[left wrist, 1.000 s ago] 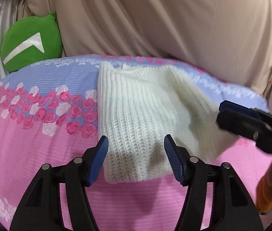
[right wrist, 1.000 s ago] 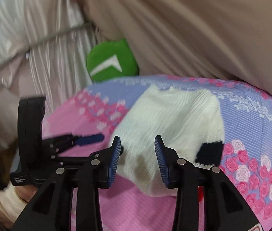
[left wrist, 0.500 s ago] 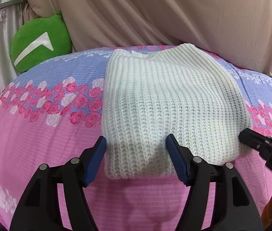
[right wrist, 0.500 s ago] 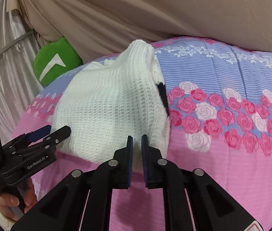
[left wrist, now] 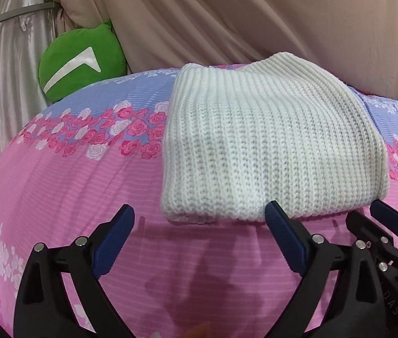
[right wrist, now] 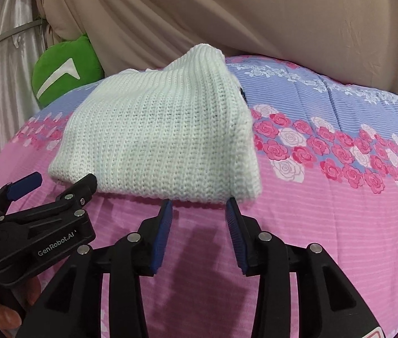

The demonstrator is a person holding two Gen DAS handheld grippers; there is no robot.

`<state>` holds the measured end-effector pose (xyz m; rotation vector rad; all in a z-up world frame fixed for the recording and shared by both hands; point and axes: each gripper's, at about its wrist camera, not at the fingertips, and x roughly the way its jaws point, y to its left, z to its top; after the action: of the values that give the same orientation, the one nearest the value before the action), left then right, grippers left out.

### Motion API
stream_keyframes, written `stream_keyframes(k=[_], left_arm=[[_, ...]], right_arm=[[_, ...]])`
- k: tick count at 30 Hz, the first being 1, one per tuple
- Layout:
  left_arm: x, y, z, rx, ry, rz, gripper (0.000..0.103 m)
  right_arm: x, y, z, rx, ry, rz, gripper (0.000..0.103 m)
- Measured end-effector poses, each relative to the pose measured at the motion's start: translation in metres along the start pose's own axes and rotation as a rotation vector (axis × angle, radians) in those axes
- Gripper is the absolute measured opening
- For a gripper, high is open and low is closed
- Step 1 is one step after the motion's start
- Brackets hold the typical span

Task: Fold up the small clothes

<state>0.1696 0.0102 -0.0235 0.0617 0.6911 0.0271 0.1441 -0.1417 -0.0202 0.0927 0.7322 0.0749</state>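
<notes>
Both sets of fingers are wide apart and hold nothing: the left gripper [left wrist: 199,236] and right gripper [right wrist: 199,219] sit just before the sweater [left wrist: 269,152]. It lies folded on the bed [left wrist: 72,197]. Folding looks nearly done.

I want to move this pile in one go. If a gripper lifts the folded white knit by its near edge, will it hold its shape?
Probably not. The white knit sweater looks thick, soft and loosely ribbed, so it would likely droop. Its folded layers lie loose and may slide open. Its far corner already stands up, hinting at springy bulk. It seems light and unlikely to slip on the quilt.
</notes>
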Motion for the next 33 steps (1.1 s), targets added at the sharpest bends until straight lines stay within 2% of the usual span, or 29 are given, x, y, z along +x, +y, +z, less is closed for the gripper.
stream_keyframes(k=[4, 5, 6, 8, 33], left_arm=[[-0.001, -0.0023, -0.0031, -0.005, 0.008, -0.018, 0.092], [-0.0014, -0.0039, -0.0034, -0.002, 0.007, -0.011, 0.092], [-0.0021, -0.0052, -0.0039, 0.003, 0.003, -0.004, 0.092], [-0.0032, -0.0077, -0.0046, 0.009, -0.002, 0.002, 0.092], [-0.0043, -0.007, -0.005, 0.004, -0.006, 0.019, 0.091]], right_arm=[[0.0023, -0.0053, -0.0002, 0.025, 0.008, 0.002, 0.04], [0.0025, -0.0054, -0.0005, 0.027, 0.009, -0.009, 0.045], [0.0022, -0.0056, -0.0008, 0.032, 0.007, -0.033, 0.056], [0.0, -0.0071, -0.0007, 0.037, -0.009, -0.048, 0.059], [0.0027, -0.008, -0.0013, 0.028, -0.004, -0.046, 0.059]])
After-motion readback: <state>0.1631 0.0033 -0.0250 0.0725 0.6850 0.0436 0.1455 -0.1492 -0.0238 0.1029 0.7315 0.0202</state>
